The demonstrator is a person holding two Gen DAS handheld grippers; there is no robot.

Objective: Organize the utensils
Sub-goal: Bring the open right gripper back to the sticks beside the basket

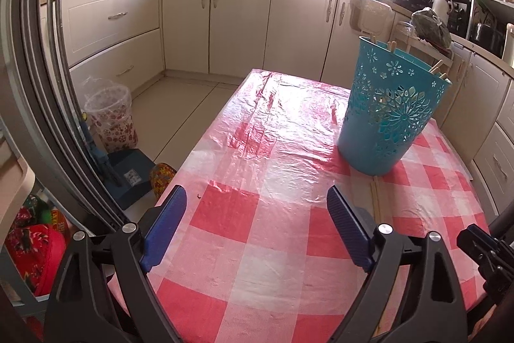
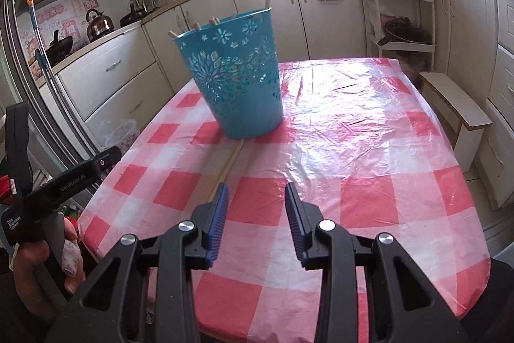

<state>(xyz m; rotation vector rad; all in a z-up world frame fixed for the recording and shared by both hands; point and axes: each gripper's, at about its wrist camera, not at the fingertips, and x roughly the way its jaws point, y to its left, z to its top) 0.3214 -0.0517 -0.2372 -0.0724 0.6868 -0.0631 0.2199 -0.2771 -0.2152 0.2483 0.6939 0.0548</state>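
A blue perforated basket [image 1: 390,105] stands upright on the red-and-white checked table [image 1: 273,150], with several wooden chopstick ends [image 1: 392,46] sticking out of its rim. It also shows in the right wrist view [image 2: 237,76]. A pair of wooden chopsticks [image 1: 376,198] lies flat on the cloth in front of the basket; in the right wrist view the chopsticks [image 2: 226,167] run from the basket's foot to my right gripper's left finger. My left gripper [image 1: 257,208] is open and empty above the table. My right gripper [image 2: 256,195] is open and empty, just right of the chopsticks.
Cream kitchen cabinets [image 1: 237,24] surround the table. A bin with a plastic liner [image 1: 110,114] and a blue dustpan [image 1: 128,176] stand on the floor at left. A white shelf rack [image 2: 401,18] and a small stool [image 2: 456,114] stand right of the table.
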